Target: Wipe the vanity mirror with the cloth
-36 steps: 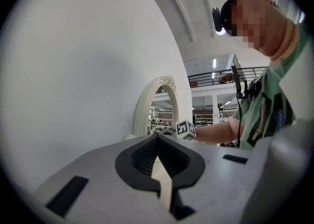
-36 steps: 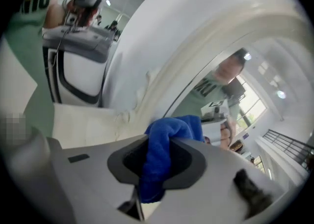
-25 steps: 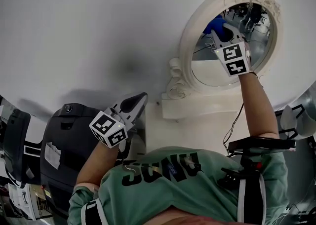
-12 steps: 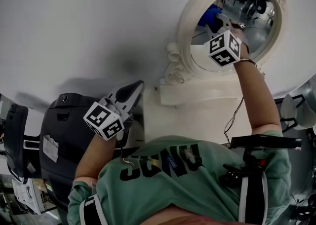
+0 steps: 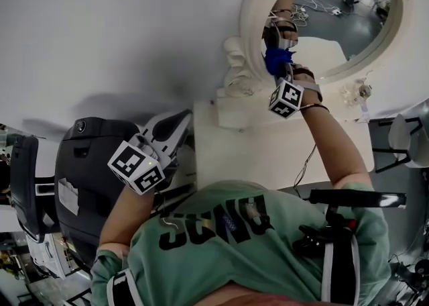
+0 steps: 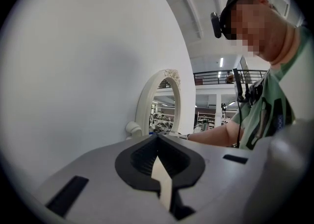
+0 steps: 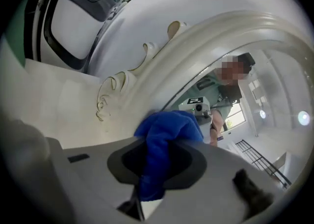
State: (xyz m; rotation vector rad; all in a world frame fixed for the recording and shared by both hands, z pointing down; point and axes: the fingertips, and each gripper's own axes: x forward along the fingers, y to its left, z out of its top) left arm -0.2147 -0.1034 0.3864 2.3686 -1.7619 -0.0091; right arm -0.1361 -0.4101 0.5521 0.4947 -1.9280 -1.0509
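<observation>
The oval vanity mirror (image 5: 335, 9) in its ornate cream frame (image 5: 251, 23) stands against the white wall at the upper right of the head view. My right gripper (image 5: 278, 70) is shut on a blue cloth (image 5: 275, 58), and the cloth is pressed on the glass at its lower left edge, close to the frame. The right gripper view shows the cloth (image 7: 169, 125) bunched between the jaws of that gripper (image 7: 164, 139), with the frame (image 7: 206, 46) arching over it. My left gripper (image 5: 175, 127) hangs shut and empty, down to the left of the mirror. From the left gripper (image 6: 158, 139) the mirror (image 6: 164, 112) appears edge-on.
The mirror stands on a white vanity top (image 5: 268, 157). A bulky black object (image 5: 87, 184) lies low on the left beneath my left gripper. A black bar on a stand (image 5: 355, 197) crosses at the lower right, and a white chair (image 5: 410, 143) sits at the right edge.
My right gripper has swept the cloth from the upper middle of the glass down and left to its lower left edge. The left gripper has hardly moved.
</observation>
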